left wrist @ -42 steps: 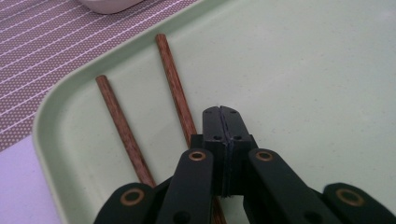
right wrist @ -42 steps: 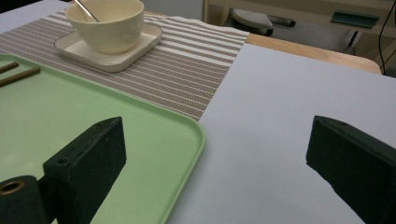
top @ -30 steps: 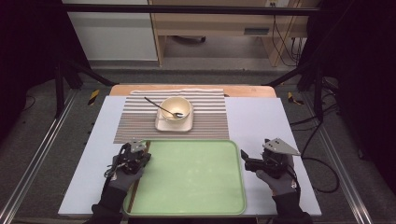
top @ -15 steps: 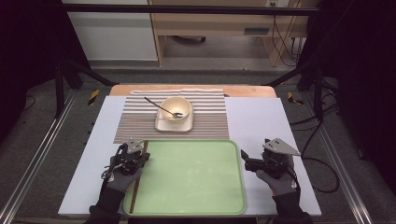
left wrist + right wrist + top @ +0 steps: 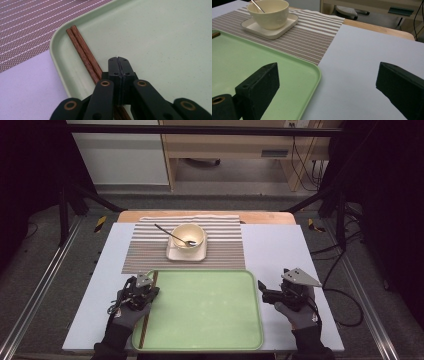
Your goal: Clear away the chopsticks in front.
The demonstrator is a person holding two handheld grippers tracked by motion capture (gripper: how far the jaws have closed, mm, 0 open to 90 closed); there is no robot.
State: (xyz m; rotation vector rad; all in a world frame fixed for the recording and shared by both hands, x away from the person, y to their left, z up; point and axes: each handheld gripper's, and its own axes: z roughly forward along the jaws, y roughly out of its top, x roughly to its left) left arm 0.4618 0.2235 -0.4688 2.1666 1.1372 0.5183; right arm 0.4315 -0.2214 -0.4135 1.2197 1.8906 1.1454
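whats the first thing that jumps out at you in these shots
The big pale green tray fills the near half of the table, with a pair of brown chopsticks lying along its left edge, just under the shut left tongs. Behind it, a cream bowl with a spoon sits on a square saucer on the striped placemat. The right tongs gape open beside the tray's right rim.

Two chopsticks (image 5: 83, 53), side by side. One green tray (image 5: 200, 340). One bowl (image 5: 188, 236), one square saucer (image 5: 172, 254), one spoon (image 5: 172, 235). One striped placemat (image 5: 145, 250). Two grippers.
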